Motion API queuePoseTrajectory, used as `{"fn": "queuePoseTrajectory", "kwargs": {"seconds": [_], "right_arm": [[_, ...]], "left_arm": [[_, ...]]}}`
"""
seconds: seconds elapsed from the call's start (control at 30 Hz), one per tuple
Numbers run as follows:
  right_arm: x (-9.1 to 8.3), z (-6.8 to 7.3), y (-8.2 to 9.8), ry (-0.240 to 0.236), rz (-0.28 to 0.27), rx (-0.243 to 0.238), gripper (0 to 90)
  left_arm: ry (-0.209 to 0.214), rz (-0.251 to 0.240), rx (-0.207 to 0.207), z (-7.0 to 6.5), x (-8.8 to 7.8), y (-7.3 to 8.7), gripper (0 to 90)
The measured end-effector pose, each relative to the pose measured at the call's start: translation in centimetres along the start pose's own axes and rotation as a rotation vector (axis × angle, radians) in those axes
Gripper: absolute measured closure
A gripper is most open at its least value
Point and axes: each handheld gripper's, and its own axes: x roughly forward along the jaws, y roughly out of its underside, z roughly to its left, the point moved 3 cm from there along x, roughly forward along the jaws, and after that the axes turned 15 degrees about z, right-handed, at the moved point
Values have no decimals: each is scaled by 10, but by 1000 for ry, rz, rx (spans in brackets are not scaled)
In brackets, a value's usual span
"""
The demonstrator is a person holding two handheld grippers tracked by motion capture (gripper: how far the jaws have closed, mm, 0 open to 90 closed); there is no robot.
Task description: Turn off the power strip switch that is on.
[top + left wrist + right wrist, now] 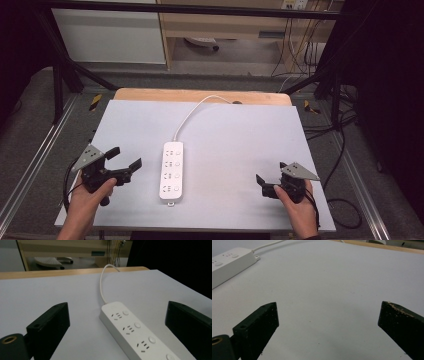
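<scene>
On the grey worktop lies one white power strip, mid-table, long axis running near to far, cord leaving its far end. It carries four sockets. Two hand-held grippers flank it, left and right, both with jaws spread and empty.

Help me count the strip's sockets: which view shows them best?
The high view: the whole strip lies flat, four socket rows visible. The left gripper view cuts off its near end; the right gripper view catches just one end.

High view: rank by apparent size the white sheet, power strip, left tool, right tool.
1. White sheet.
2. Power strip.
3. Left tool and right tool: look alike, so unranked; the hands cover part of each.
</scene>
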Motion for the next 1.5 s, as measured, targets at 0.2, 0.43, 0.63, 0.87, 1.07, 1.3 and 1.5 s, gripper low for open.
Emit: {"fn": "queuePoseTrajectory", "kwargs": {"seconds": [0.2, 0.43, 0.63, 0.87, 1.07, 1.3, 1.5], "right_arm": [[2, 1, 1, 5, 9, -7, 34], [3, 4, 1, 4, 17, -8, 27], [4, 5, 1, 8, 21, -14, 33], [6, 6, 1, 6, 28, -16, 33], [6, 7, 0, 6, 27, -20, 33], [6, 6, 1, 8, 27, -15, 32], [6, 5, 1, 5, 31, -10, 31]], "left_arm": [[14, -1, 41, -9, 12, -30, 54], [32, -10, 35, -10, 29, -49, 52], [29, 3, -7, -2, 45, -55, 55], [19, -5, 4, -4, 47, -57, 55], [22, 12, 25, -11, 53, -54, 55], [34, 33, 49, -20, 60, -52, 55], [39, 41, 62, -25, 64, -50, 56]]}}
